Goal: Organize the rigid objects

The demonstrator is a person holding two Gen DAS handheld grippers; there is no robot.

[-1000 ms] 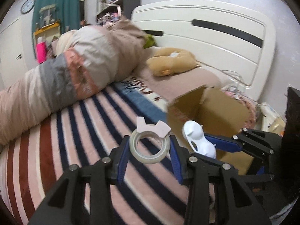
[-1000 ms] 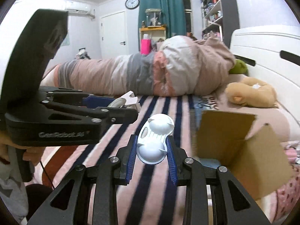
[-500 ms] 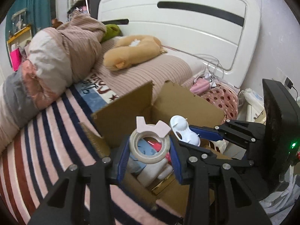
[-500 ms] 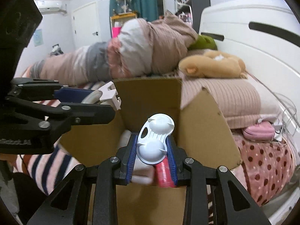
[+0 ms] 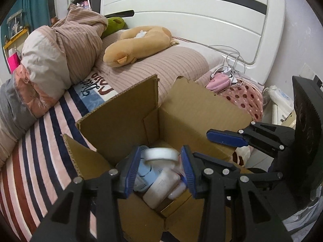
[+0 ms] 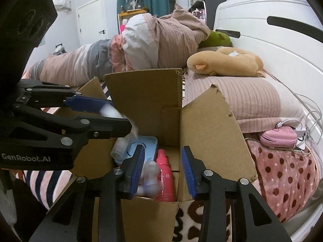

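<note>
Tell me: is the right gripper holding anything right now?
No: the right gripper is open above the cardboard box, nothing clamped between its blue pads.

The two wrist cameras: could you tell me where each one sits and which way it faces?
Left wrist: on the left gripper, looking down into the cardboard box; its open fingers show, with the right gripper alongside.
Right wrist: on the right gripper, facing the box and bedding; the left gripper shows.
Shared: box, plush toy, headboard.

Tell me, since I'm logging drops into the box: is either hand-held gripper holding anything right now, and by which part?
Neither. The left hand-held gripper and right hand-held gripper are both open over the cardboard box; blurred white items are falling free between the fingers.
</note>
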